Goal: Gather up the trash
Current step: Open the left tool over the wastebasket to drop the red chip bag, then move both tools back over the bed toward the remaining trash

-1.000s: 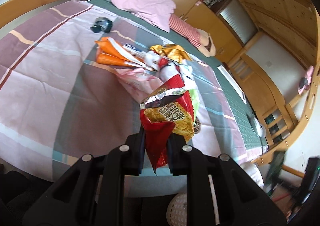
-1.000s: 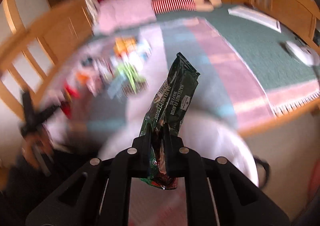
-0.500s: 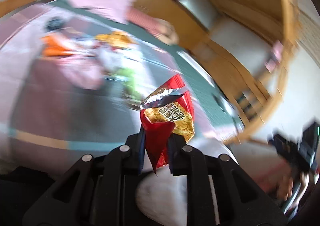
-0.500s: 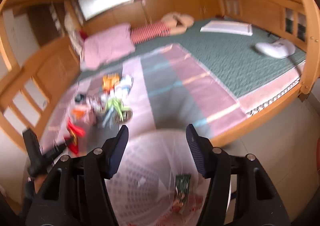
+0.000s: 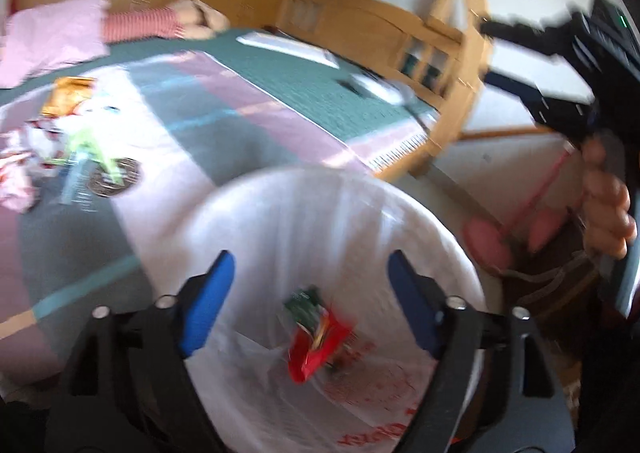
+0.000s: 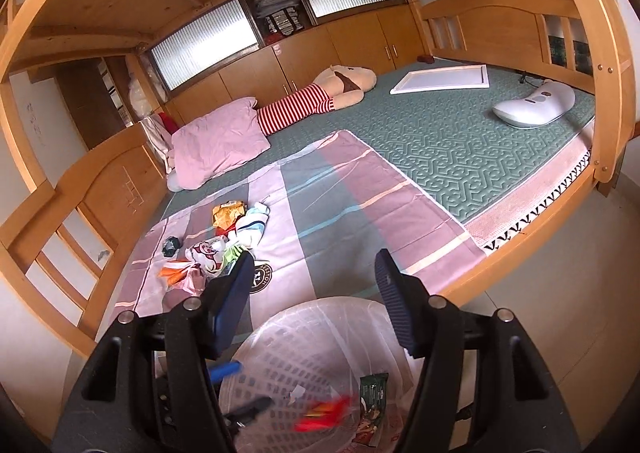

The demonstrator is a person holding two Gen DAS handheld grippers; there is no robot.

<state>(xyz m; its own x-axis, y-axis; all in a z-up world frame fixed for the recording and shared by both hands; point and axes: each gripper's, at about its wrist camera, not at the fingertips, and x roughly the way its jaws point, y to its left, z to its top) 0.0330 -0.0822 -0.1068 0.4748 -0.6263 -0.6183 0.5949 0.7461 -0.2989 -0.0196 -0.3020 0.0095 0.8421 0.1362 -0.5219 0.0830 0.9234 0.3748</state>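
My left gripper (image 5: 310, 293) hangs over the white-lined bin (image 5: 400, 213), its jaws opening with nothing between the blue pads. Just below them a red snack packet (image 5: 316, 345) drops into the bin beside a green wrapper (image 5: 304, 303). My right gripper (image 6: 314, 293) is also above the bin (image 6: 280, 333), jaws opening and empty. In its view the green wrapper (image 6: 372, 393) lies in the liner and the red packet (image 6: 324, 413) is a blur. Several more wrappers (image 6: 216, 249) lie piled on the bedsheet.
The bin stands on the floor against the wooden bed edge (image 6: 520, 249). On the bed are a pink pillow (image 6: 218, 141), a striped plush toy (image 6: 320, 97), a white board (image 6: 440, 79) and a white device (image 6: 534, 107). Pink slippers (image 5: 486, 245) lie beside the bin.
My left gripper swung from the bed to over the bin and let go of the red packet. My right gripper released the green wrapper into the bin and rose.
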